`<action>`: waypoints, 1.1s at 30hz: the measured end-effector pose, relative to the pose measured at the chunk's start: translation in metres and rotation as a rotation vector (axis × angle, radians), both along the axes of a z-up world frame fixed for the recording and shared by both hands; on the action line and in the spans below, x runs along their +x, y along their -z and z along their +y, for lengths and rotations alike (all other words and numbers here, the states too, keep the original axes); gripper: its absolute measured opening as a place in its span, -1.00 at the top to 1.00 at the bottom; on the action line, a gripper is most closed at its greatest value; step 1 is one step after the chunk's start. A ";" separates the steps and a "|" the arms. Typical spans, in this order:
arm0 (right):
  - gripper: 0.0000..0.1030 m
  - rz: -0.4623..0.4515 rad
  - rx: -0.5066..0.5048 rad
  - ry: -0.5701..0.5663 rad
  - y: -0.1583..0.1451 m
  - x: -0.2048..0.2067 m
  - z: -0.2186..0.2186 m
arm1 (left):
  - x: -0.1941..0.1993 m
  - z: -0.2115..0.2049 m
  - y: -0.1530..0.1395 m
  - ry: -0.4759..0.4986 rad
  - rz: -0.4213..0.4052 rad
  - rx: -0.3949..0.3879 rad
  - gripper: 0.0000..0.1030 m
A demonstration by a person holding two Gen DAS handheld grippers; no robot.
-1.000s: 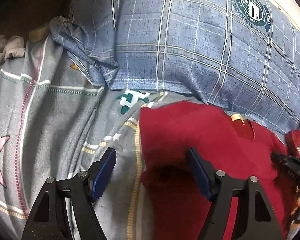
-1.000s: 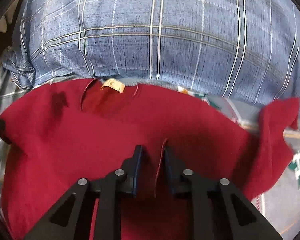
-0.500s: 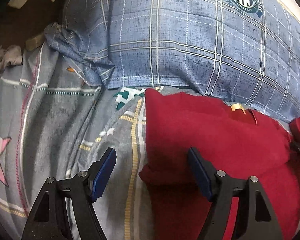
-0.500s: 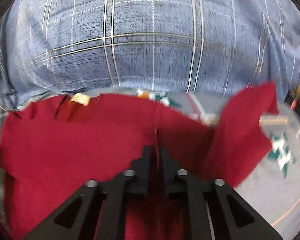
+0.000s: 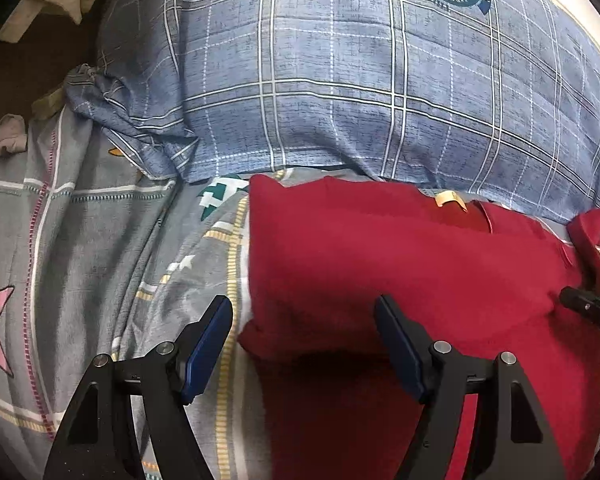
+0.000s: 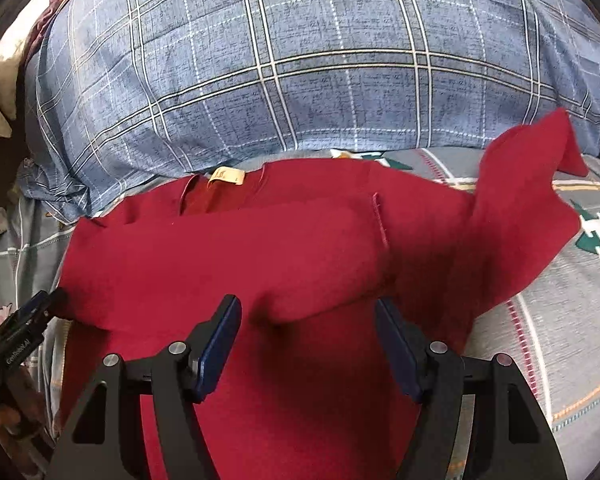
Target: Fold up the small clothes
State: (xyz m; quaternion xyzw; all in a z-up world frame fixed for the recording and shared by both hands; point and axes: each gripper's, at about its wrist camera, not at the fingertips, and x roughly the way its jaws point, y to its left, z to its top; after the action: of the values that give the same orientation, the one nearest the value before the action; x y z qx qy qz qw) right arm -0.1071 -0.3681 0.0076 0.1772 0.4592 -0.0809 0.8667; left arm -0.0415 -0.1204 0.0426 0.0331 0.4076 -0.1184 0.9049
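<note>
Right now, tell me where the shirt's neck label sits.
The tan neck label sits at the red shirt's far collar edge, left of centre in the right wrist view, against the blue plaid pillow.

Left gripper: two black angular finger arms with triangular cut-outs, each carrying a silver round-head screw pair behind a flat dark-blue pad. Right gripper: identical black arms, silver screws, blue pads; small white lettering marks the black finger at far left.
</note>
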 end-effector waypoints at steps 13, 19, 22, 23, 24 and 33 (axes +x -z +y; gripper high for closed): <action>-0.36 -0.041 0.032 -0.009 -0.002 0.001 0.000 | 0.000 0.004 -0.005 -0.005 -0.002 -0.024 -0.42; -0.36 -0.070 0.044 0.046 -0.012 -0.010 -0.017 | -0.001 0.008 -0.008 -0.023 -0.021 -0.028 -0.42; -0.36 -0.088 0.017 0.109 -0.022 -0.020 -0.033 | -0.001 0.011 -0.011 -0.037 -0.033 -0.038 -0.42; -0.37 -0.095 0.002 0.127 -0.027 -0.023 -0.038 | 0.000 0.012 -0.011 -0.040 -0.033 -0.037 -0.42; -0.37 -0.102 -0.022 0.152 -0.031 -0.025 -0.045 | 0.002 0.013 -0.011 -0.043 -0.032 -0.036 -0.42; -0.34 -0.014 -0.120 0.036 -0.008 0.023 -0.037 | 0.024 0.008 -0.003 -0.060 -0.009 -0.002 -0.42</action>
State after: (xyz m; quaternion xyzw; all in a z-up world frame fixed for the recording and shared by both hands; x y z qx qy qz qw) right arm -0.0839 -0.4055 0.0159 0.1335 0.4442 -0.1226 0.8774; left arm -0.0172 -0.1122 0.0459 0.0206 0.4043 -0.0915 0.9098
